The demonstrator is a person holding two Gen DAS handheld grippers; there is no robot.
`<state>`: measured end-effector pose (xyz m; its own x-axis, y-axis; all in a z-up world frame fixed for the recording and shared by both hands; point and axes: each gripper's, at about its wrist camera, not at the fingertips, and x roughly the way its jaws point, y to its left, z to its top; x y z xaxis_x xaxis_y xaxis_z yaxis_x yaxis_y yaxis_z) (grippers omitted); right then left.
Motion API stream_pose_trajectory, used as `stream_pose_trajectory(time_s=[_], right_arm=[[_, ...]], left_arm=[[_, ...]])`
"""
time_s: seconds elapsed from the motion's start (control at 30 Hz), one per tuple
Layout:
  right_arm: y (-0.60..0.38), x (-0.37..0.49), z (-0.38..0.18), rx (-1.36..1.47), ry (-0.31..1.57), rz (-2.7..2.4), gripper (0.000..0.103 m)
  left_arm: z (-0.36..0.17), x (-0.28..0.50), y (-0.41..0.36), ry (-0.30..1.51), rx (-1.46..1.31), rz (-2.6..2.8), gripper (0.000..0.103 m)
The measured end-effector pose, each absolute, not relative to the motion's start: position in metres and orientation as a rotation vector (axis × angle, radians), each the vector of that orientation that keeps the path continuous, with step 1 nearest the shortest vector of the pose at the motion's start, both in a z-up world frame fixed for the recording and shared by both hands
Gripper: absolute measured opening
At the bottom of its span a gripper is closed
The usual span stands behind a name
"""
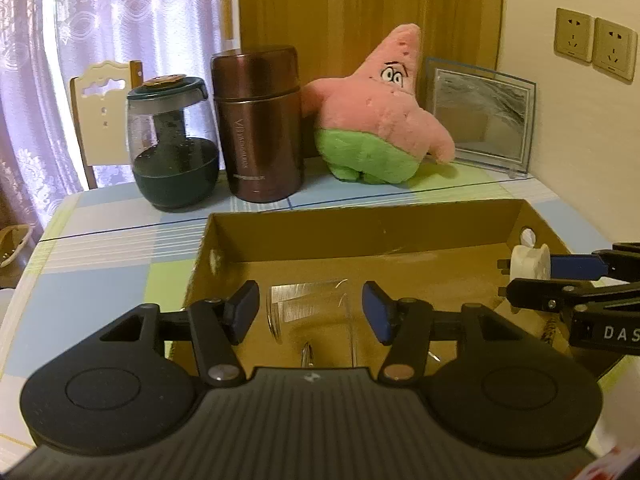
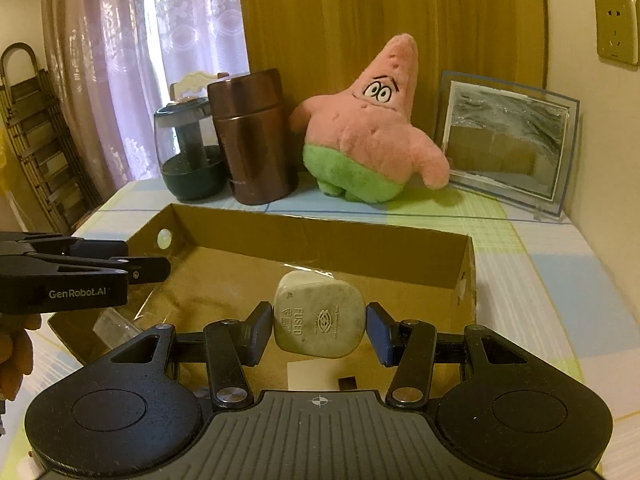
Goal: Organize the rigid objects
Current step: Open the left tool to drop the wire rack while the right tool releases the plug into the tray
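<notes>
- My right gripper [image 2: 320, 326] has its fingers [image 2: 256, 332] clamped on a white fused plug [image 2: 319, 320], one pad pressing each side of it, with the moulded word "FUSED" facing my camera.
- That plug hangs above the inside of the open cardboard box [image 2: 328, 244], near the middle of its floor.
- My left gripper [image 1: 310, 314] has its fingers [image 1: 244, 308] apart; a clear glass [image 1: 310, 316] sits between them, and I see a gap on each side, so the pads do not press it.
- The clear glass is down in the near left part of the box, its rim catching the light.
- In the left wrist view my right gripper enters from the right edge, the white plug showing at its tip over the right end of the box.
- In the right wrist view my left gripper reaches in from the left edge over the left end of the box.
- The box rests on a tabletop [image 1: 100, 248] covered in a pastel checked cloth.
- Along the far side stand, left to right, a dark green jar [image 1: 172, 148], a brown steel flask [image 1: 258, 124], a pink star-shaped plush toy [image 1: 376, 116] and a glass picture frame [image 1: 480, 116].
- Two wall sockets [image 1: 594, 42] sit on the wall at the far right, and curtains [image 1: 132, 20] hang at the far left.
</notes>
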<state>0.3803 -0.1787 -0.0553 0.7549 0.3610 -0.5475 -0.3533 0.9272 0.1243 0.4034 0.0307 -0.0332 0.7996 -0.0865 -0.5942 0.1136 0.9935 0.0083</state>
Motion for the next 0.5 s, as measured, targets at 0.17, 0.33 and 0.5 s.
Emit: stream_pose_trajectory(time_s=[0.17,0.33,0.5], right_arm=[[-0.1757,0.3811,-0.0561,0.012,0.603,0.396,0.048],[-0.1755,0.3818,-0.0572,0.009,0.606,0.394,0.048],[-0.1757,0.3824,-0.0592,0.009,0.608,0.391,0.048]], left_arm=[[-0.0314,0.4018,0.0360,0.645,0.018,-0.099,0.052],[-0.0301,0.3996,0.0344,0.642,0.022,-0.109,0.052],[-0.0312,0.3997,0.0311,0.645,0.030,-0.118,0.052]])
